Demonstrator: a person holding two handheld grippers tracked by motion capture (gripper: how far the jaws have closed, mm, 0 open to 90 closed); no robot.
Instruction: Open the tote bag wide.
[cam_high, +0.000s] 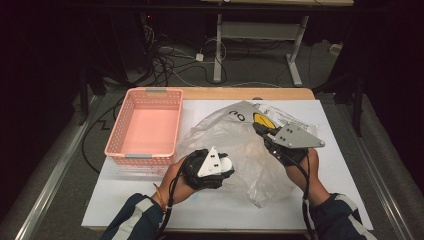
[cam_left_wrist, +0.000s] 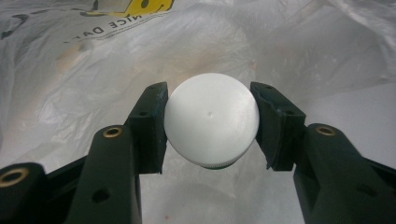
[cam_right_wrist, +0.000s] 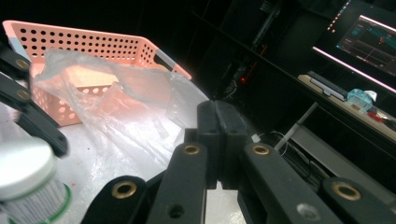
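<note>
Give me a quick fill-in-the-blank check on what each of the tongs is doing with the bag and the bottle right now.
1. The left tongs are shut on the ____ cap of a bottle.
2. The right tongs are pinched on the thin plastic bag, jaws fully ____.
3. The basket at the table's left is ____ in colour.
4. The bag carries a ____ smiley print.

Missing words: white; closed; pink; yellow
</note>
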